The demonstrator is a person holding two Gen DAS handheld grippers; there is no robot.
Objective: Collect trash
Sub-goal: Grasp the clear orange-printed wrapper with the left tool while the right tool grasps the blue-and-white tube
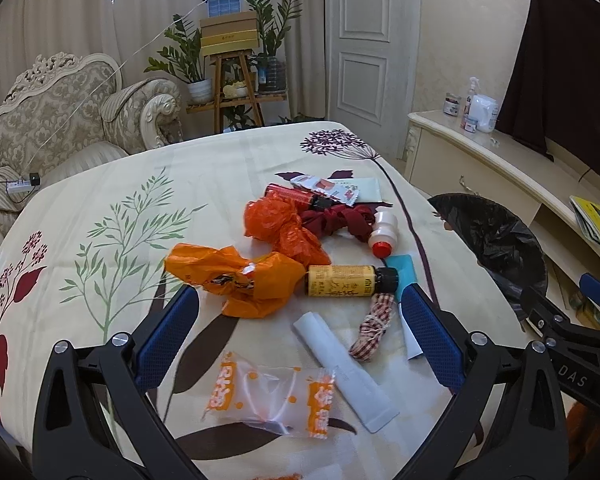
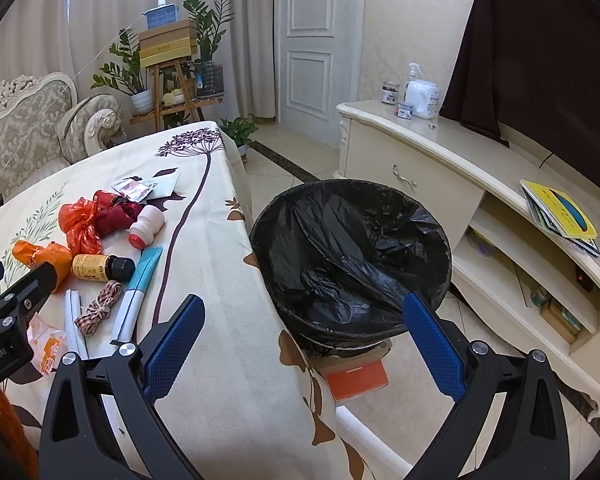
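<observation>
Right tongs gape empty above the table edge beside black-lined bin.

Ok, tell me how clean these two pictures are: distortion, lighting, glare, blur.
Left wrist view: strong fisheye bend, the table edge curves and the corners go black; soft even light, faint shadows, sharp focus on the yellow bottle. Right wrist view: same barrel bend and dark corners; the black bin liner shows a mild sheen, no harsh glare, no motion blur.
</observation>
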